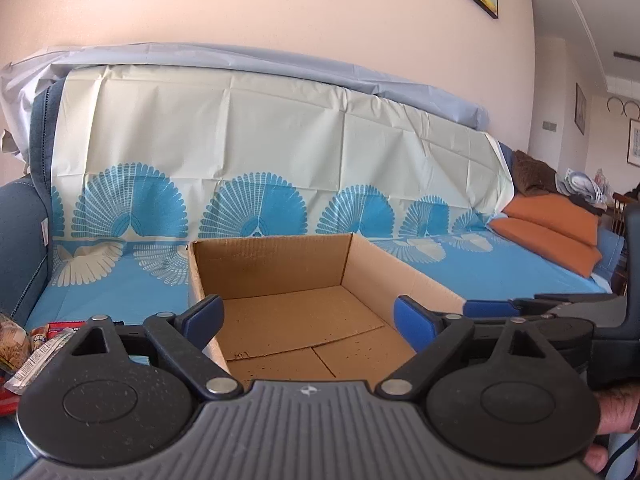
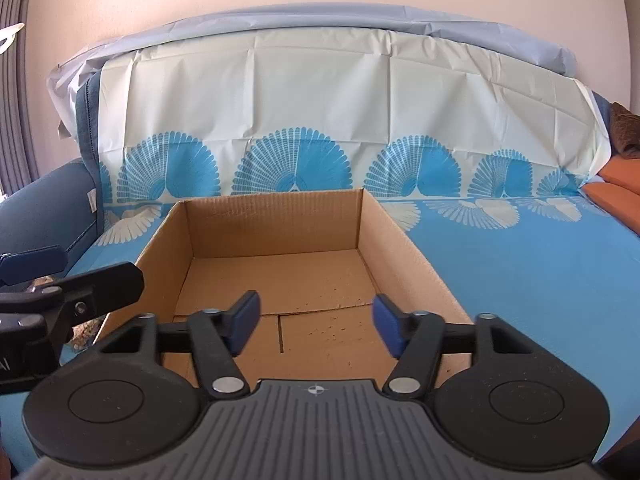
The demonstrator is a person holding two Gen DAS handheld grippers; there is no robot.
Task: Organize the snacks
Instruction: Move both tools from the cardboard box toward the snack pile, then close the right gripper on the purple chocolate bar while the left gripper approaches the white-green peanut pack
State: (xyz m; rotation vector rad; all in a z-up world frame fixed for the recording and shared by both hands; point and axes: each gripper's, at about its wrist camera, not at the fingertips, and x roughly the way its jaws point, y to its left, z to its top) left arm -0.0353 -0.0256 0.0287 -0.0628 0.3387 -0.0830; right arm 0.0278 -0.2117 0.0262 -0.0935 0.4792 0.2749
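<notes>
**Both tongs empty over the open box**

The left tongs (image 1: pixel 308 320) and right tongs (image 2: pixel 316 322) hover spread wide, gripping nothing, above the cardboard box (image 2: pixel 280 280). Snack packets (image 1: pixel 28 348) lie left of the box on the blue patterned cover (image 2: pixel 540 280). Behind rise the sofa back and orange cushions (image 1: pixel 552 224).

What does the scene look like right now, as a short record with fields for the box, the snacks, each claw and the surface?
box: open brown cardboard box, nothing inside but specks
snacks: pile of wrapped snack packets, left of the box, outside it
left claw: open, holding nothing, over the box's near left corner
right claw: open, holding nothing, over the box's near edge
surface: sofa under a blue and cream fan-patterned plastic sheet
</notes>
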